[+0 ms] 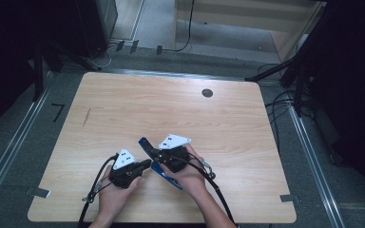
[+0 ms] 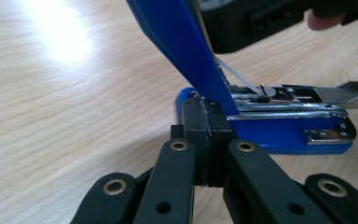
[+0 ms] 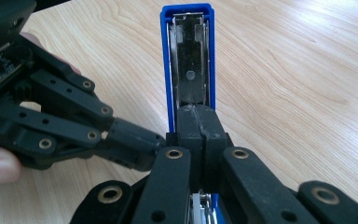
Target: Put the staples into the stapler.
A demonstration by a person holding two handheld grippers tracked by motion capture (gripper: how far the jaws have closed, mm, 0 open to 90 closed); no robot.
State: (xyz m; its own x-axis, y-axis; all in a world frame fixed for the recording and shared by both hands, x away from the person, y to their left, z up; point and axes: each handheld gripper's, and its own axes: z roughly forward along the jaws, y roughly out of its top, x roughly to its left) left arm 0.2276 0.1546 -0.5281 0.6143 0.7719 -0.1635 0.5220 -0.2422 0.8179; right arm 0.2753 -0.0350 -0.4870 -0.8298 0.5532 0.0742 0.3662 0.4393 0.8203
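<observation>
A blue stapler (image 1: 145, 144) lies near the table's front middle with its lid swung open. In the left gripper view the lid (image 2: 182, 42) rises steeply over the blue base (image 2: 279, 133) and the bare metal magazine (image 2: 298, 95). My left gripper (image 2: 208, 116) is shut, and its tips rest against the hinge end of the base. My right gripper (image 3: 198, 119) is shut too; its closed tips sit against the lid's metal-lined inner side (image 3: 188, 56), above the magazine. In the high view the left gripper (image 1: 147, 163) and right gripper (image 1: 154, 153) meet at the stapler, a hand on each.
The wooden table (image 1: 123, 99) has a round dark grommet (image 1: 207, 93) at the back right and a short dark mark (image 1: 86, 117) on the left. Cables (image 1: 214, 183) trail off the front edge. Dark stands and cords ring the table.
</observation>
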